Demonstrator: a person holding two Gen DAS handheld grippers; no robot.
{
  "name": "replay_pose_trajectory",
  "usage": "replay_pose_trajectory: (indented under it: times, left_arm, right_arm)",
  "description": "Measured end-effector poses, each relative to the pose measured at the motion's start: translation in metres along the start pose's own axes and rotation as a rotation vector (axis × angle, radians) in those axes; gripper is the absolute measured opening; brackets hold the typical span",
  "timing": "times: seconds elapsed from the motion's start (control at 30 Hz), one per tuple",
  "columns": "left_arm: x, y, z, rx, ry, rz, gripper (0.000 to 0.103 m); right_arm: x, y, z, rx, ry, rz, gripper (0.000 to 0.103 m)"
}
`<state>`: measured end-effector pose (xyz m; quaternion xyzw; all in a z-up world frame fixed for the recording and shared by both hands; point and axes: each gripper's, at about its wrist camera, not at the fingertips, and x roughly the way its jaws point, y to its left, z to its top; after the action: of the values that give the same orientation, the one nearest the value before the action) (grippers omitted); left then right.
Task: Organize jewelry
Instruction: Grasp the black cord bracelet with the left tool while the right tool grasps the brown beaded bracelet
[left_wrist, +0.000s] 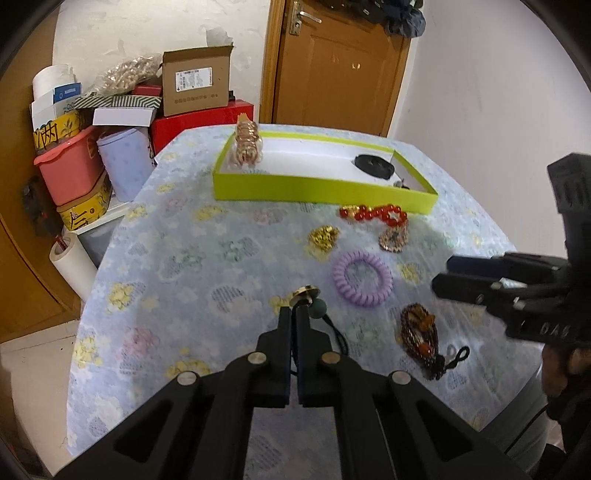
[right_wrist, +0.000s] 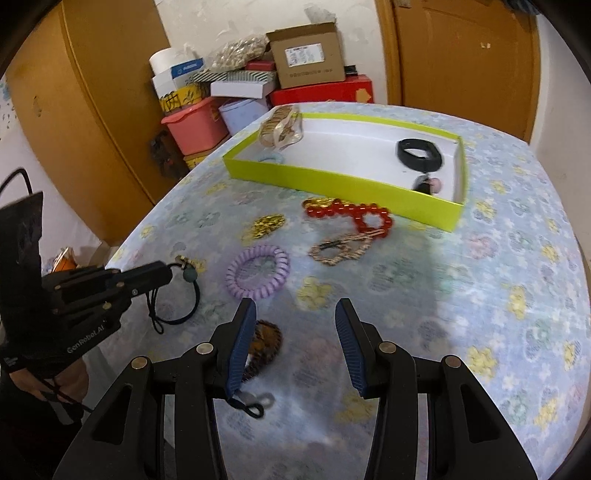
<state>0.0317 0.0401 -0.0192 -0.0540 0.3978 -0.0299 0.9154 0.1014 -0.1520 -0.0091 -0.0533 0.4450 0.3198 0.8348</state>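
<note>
My left gripper (left_wrist: 294, 310) is shut on a black hair tie (left_wrist: 338, 338) with a green bead and gold charm; it also shows in the right wrist view (right_wrist: 166, 271), the tie's loop (right_wrist: 184, 314) hanging from it. My right gripper (right_wrist: 295, 308) is open and empty above the cloth; it shows at the right of the left view (left_wrist: 441, 275). On the table lie a purple coil tie (left_wrist: 362, 277), red bead bracelet (left_wrist: 375, 214), gold ornament (left_wrist: 324, 236), patterned scrunchie (left_wrist: 394, 239) and brown bead bracelet (left_wrist: 419, 332). The lime-green box (left_wrist: 321, 188) holds a gold bangle bundle (left_wrist: 248, 146) and a black band (left_wrist: 375, 164).
The round table's floral cloth (left_wrist: 177, 258) drops off at the left and near edges. Stacked boxes and tubs (left_wrist: 85, 162) stand left of the table, a cardboard box (left_wrist: 195, 83) behind it, and a wooden door (left_wrist: 340, 62) at the back.
</note>
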Motion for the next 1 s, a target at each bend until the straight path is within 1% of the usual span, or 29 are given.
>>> replay_pose_trajectory:
  times: [0.17,0.3,0.37,0.47,0.5,0.57,0.6,0.7,0.77,1.0]
  left_arm:
    - [-0.002,0.007,0.004,-0.017,-0.015,-0.004,0.002]
    - [-0.003,0.015,0.004,-0.039,-0.018,-0.001,0.002]
    - [-0.003,0.018,0.003,-0.049,-0.019,-0.002,0.002]
    - [-0.004,0.020,0.003,-0.052,-0.019,-0.003,0.002]
    - [-0.004,0.020,0.003,-0.052,-0.020,-0.003,0.002]
    - [-0.005,0.020,0.003,-0.052,-0.021,-0.004,0.002]
    - [-0.006,0.021,0.002,-0.052,-0.022,-0.004,0.002]
    - [-0.009,0.020,0.001,-0.054,-0.026,-0.005,0.002]
    - [-0.011,0.019,0.001,-0.054,-0.028,-0.008,0.002]
    - [-0.020,0.014,0.003,-0.060,-0.040,-0.022,0.002]
  right_arm:
    - [0.011,0.016,-0.005,-0.059,0.037,0.029,0.046]
    - [0.017,0.022,-0.012,-0.068,0.067,0.037,0.046]
    - [0.019,0.027,-0.015,-0.074,0.078,0.034,0.046]
    - [0.020,0.035,-0.018,-0.112,0.078,-0.006,0.045]
    - [0.020,0.037,-0.018,-0.121,0.078,-0.017,0.042]
    - [0.021,0.042,-0.020,-0.151,0.077,-0.046,0.025]
    - [0.021,0.044,-0.022,-0.166,0.077,-0.060,0.023]
    - [0.019,0.044,-0.024,-0.167,0.075,-0.063,0.013]
    - [0.019,0.042,-0.023,-0.161,0.074,-0.062,0.011]
    - [0.004,0.040,-0.022,-0.137,0.043,-0.052,0.011]
